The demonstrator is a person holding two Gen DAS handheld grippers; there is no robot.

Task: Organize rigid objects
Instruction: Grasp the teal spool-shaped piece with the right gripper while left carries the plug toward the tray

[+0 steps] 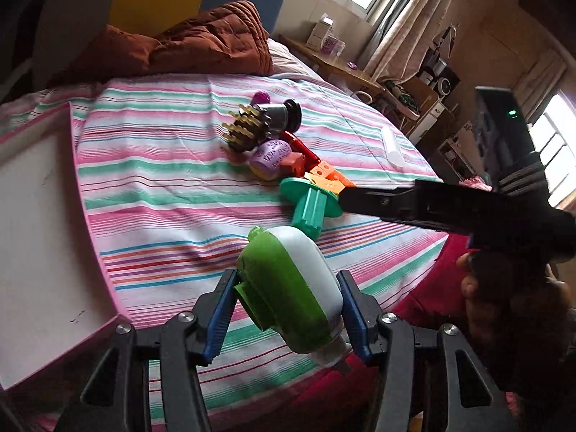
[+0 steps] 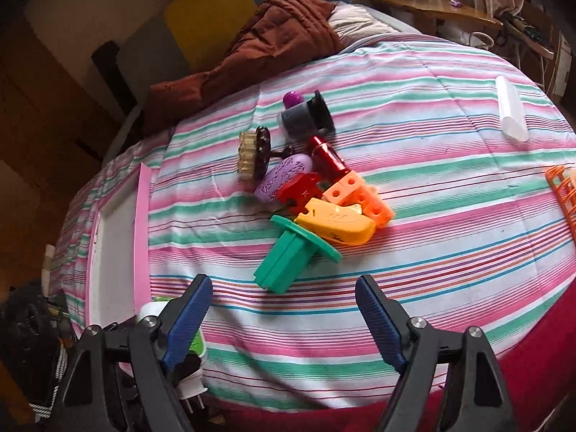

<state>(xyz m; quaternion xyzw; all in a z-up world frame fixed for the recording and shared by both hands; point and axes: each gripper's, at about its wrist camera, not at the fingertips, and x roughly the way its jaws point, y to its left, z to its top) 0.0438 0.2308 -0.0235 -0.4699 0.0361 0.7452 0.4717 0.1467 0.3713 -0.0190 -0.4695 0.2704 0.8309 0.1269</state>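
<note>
The plug-in device is a rounded white body with a green front and a green cylinder jutting from one side; metal prongs show at its near end. The left tongs are clamped on it, blue pads pressed to both flanks, holding it above the near edge of the bed. In the right wrist view only a sliver of it shows behind the left finger of the right tongs, with its prongs below.

The right tongs stand apart with nothing between them, over the striped cover short of the pile of toys. In the left wrist view they appear as a black arm reaching in from the right, tip at the pile; the fingers are hard to make out there, and a hand grips the handle.

The pile lies mid-bed: a green spool nearest, a yellow piece resting on its flange, orange blocks with round holes, a red piece bearing a small raised "K", a lilac oval with cut-out patterns, a dark red cylinder, a brush, a grey-and-black cylinder and a purple ball. The embossed marks on the yellow piece are too small to read.

A pink-rimmed white tray sits at the left edge, a clear tube far right, and an orange basket is cut off by the frame. A brown quilt is bunched at the head.
</note>
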